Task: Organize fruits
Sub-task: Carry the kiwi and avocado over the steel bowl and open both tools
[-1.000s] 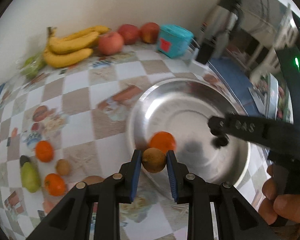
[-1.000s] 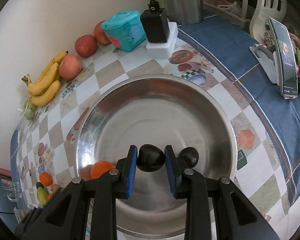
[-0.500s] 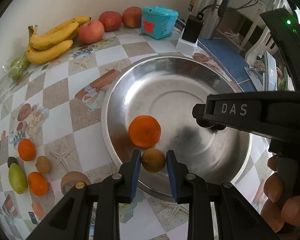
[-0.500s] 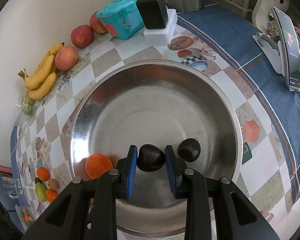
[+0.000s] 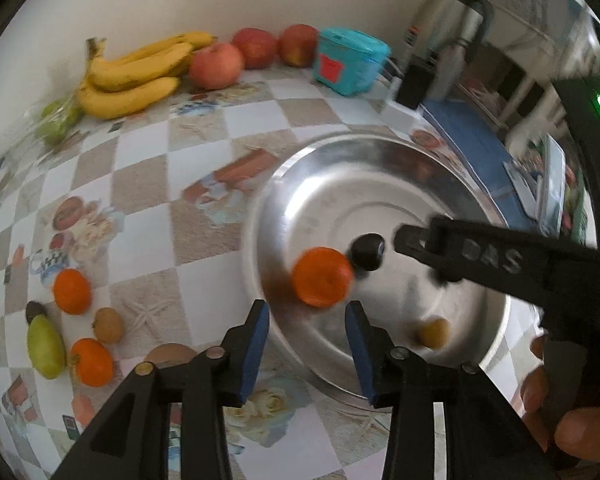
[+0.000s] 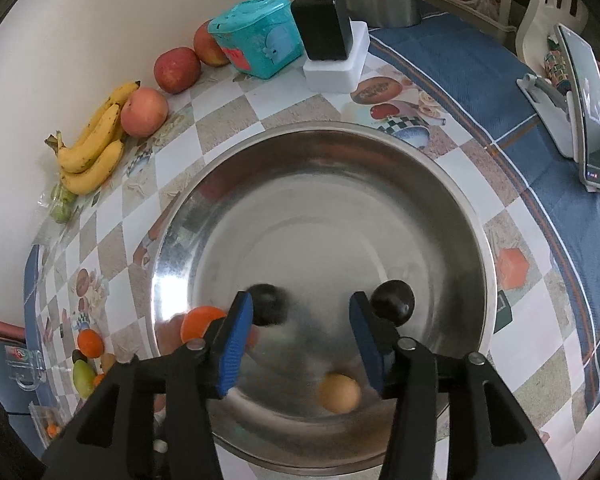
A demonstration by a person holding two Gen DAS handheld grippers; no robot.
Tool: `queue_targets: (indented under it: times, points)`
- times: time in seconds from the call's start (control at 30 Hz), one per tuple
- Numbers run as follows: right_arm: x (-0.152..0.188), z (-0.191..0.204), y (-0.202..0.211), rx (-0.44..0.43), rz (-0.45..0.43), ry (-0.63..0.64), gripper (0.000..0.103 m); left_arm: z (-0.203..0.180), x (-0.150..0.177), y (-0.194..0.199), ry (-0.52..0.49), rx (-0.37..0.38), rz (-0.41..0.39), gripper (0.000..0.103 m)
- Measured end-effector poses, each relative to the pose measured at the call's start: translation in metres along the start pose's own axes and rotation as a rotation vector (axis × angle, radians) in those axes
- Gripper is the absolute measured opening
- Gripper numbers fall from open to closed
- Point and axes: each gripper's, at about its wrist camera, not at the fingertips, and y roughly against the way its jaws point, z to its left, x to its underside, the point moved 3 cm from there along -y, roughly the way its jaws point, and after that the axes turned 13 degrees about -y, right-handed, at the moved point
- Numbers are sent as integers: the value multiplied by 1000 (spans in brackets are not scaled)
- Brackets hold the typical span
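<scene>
A steel bowl [image 5: 380, 168] [image 6: 332, 152] sits on the checkered tablecloth. In it lie an orange [image 5: 322, 277] [image 6: 198, 322], a small brown fruit [image 5: 433, 333] [image 6: 339, 393] and two dark plums, one blurred [image 5: 367, 251] [image 6: 269, 304] and one by the right rim [image 6: 393, 301]. My left gripper [image 5: 306, 350] is open and empty over the bowl's near rim. My right gripper [image 6: 300, 338] is open and empty over the bowl; its arm [image 5: 500, 258] crosses the left wrist view.
Bananas [image 5: 134, 76] [image 6: 94, 148], three apples [image 5: 217, 65] [image 6: 144, 112] and a teal box [image 5: 350, 60] [image 6: 258, 36] line the wall. Two oranges [image 5: 72, 291], a pear [image 5: 45, 346] and a brown fruit [image 5: 108, 325] lie at the left. A charger [image 6: 324, 28], kettle and phone [image 6: 588, 108] stand at the right.
Both grippers opened. The left let go of the brown fruit and the right let go of the dark plum; both fruits now lie loose in the bowl, the plum blurred by motion.
</scene>
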Motion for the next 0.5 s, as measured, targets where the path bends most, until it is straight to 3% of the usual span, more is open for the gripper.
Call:
queue_targets:
  times: [0.17, 0.3, 0.5]
  points:
    - [1, 3, 0, 2, -6, 17, 59, 36, 3, 5, 152, -61, -10, 48]
    - [3, 7, 0, 8, -6, 44, 62, 65, 10, 8, 264, -137, -6, 57]
    - [11, 18, 2, 14, -14, 103, 62, 98, 22, 14, 397, -220, 10, 64]
